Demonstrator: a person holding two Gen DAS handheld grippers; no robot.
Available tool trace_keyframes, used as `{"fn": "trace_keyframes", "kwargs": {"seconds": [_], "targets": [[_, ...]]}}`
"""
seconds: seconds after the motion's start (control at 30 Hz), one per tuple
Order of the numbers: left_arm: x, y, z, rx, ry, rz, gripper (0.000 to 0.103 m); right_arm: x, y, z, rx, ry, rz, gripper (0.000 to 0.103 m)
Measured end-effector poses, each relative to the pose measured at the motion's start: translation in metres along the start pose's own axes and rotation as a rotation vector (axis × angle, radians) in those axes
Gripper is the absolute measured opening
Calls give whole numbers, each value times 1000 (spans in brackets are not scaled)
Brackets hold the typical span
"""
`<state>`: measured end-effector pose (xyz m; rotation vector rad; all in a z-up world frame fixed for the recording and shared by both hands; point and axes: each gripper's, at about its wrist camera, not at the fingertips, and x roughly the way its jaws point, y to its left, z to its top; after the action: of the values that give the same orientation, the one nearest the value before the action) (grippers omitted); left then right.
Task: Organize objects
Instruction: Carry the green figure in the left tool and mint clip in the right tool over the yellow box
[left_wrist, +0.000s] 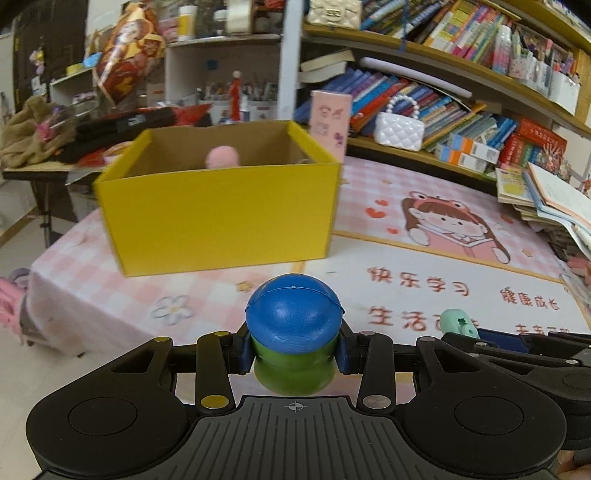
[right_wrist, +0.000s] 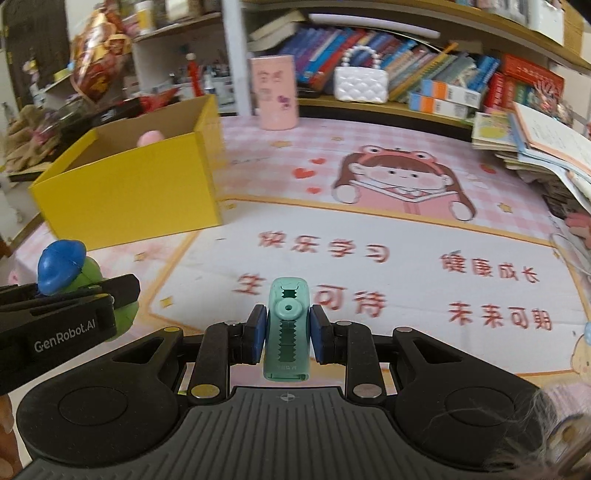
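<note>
My left gripper (left_wrist: 294, 354) is shut on a green toy with a blue cap (left_wrist: 293, 325), held above the table in front of the open yellow box (left_wrist: 221, 218). A pink round object (left_wrist: 222, 157) lies inside the box. My right gripper (right_wrist: 287, 341) is shut on a mint-green correction-tape dispenser (right_wrist: 286, 328), held above the mat. The left gripper with the toy (right_wrist: 62, 267) shows at the left of the right wrist view, and the yellow box (right_wrist: 129, 188) stands beyond it. The dispenser's tip (left_wrist: 460, 323) shows in the left wrist view.
A pink cartoon mat (right_wrist: 388, 229) covers the table. A pink cylinder (right_wrist: 275, 92) stands behind the box. Bookshelves with a white quilted bag (right_wrist: 360, 83) line the back. A stack of open books (right_wrist: 535, 144) sits at the right edge. A cluttered side table (left_wrist: 44, 147) is at left.
</note>
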<state>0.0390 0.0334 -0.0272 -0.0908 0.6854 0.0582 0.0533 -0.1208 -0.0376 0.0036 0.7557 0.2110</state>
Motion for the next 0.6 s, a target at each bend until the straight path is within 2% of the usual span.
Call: {"fn": "trace_keyframes", "kwargs": {"seconds": [0.6], "targets": [[-43, 81, -20, -57, -34, 93, 39, -15, 88, -17, -89, -29, 89, 23]]}}
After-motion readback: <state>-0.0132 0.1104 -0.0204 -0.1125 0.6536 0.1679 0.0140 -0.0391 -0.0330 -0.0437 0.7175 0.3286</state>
